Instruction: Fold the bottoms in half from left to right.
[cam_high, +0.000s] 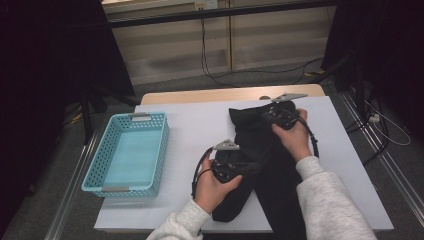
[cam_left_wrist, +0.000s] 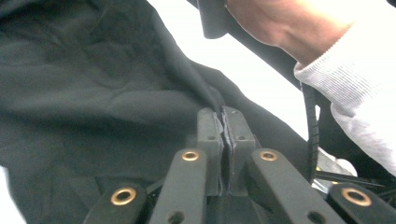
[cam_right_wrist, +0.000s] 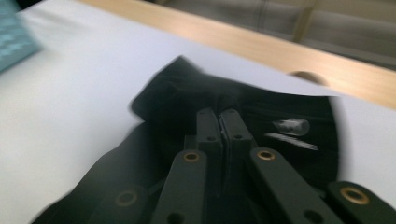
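A black garment (cam_high: 267, 165) lies lengthwise on the white sheet, from mid-table to the near edge. My left gripper (cam_high: 248, 167) is at its left side, jaws shut on a fold of the black cloth (cam_left_wrist: 140, 93), which is pinched between the pads in the left gripper view. My right gripper (cam_high: 267, 116) sits at the garment's far end, shut on the dark fabric (cam_right_wrist: 187, 100) there. The right hand and white sleeve (cam_left_wrist: 355, 79) cross the upper right of the left gripper view.
A turquoise perforated basket (cam_high: 99, 172) stands empty to the left of the garment. The white sheet (cam_high: 195, 125) covers a wooden table (cam_high: 210, 94) whose far edge shows beyond it. Cables trail on the floor at the right.
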